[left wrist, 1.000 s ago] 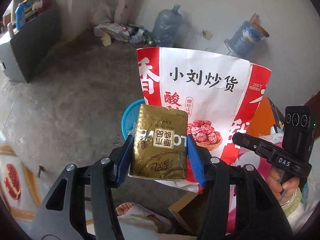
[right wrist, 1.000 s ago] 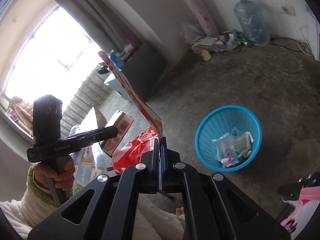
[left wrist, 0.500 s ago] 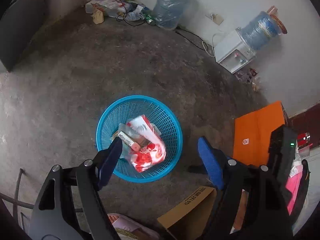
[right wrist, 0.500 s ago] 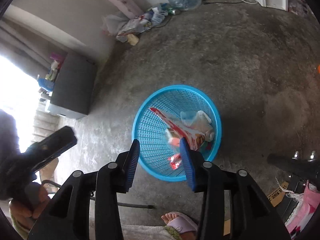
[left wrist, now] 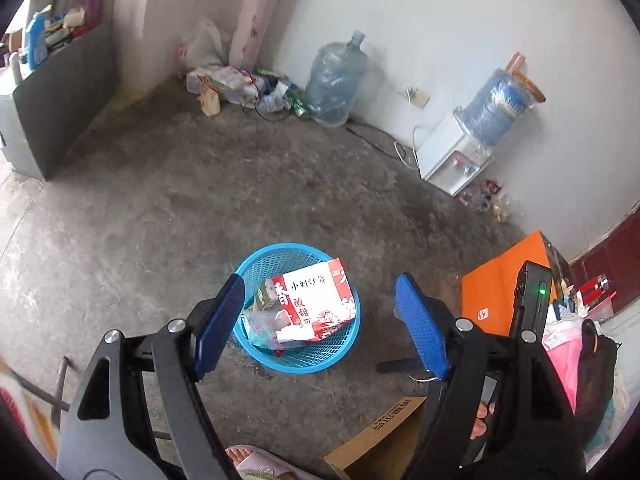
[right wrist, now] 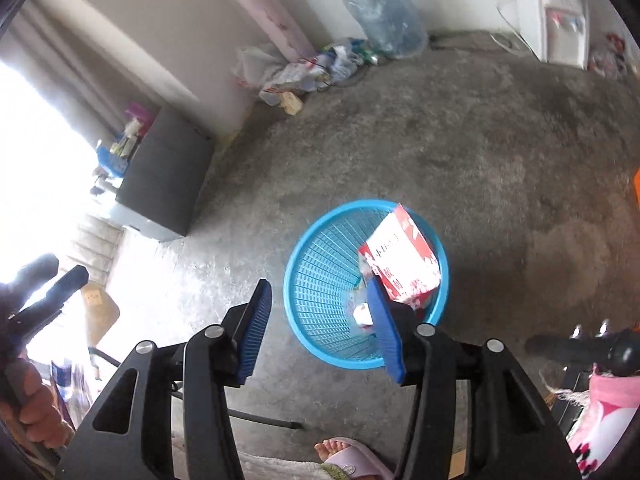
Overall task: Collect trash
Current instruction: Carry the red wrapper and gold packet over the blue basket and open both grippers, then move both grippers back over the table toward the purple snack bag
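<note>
Left tongs [left wrist: 318, 320]: spread wide, nothing between the blue pads [left wrist: 220, 326]; they hang above the near rim of the basket. Their jaws had just been opening and now stand empty.
Right tongs [right wrist: 320, 322]: about half spread and empty; the jaws have just been opening. The right-hand pad [right wrist: 386, 336] overlaps the basket's near edge in its own view, but whether it touches I cannot tell.
Step in hand: judged as the release, with both pieces of trash already let go into the basket; what is left is to clear out and look for more.
How to do it well: lift both tongs straight up before swinging away, so no pad catches the mesh wall and tips the light basket.
Feet: a slippered foot [right wrist: 348, 460] sits just in front of the person, near the basket; keep the tongs off it when turning.
Cardboard flap [left wrist: 376, 432]: lies near, to the right of the foot; possibly trash, cannot tell.
Basket [left wrist: 256, 266]: blue mesh, upright on the concrete floor [left wrist: 200, 184].
Red-and-white snack bag [left wrist: 316, 300]: inside the basket, leaning on the far wall, its top corner at about rim height. A gentle press would seat it lower.
Gold carton [left wrist: 266, 300]: inside too, tucked beside the bag's left edge, mostly hidden.
Other litter [left wrist: 244, 88]: a heap by the far wall, beside a large water bottle [left wrist: 336, 80]; likely the next ground to cover.
</note>
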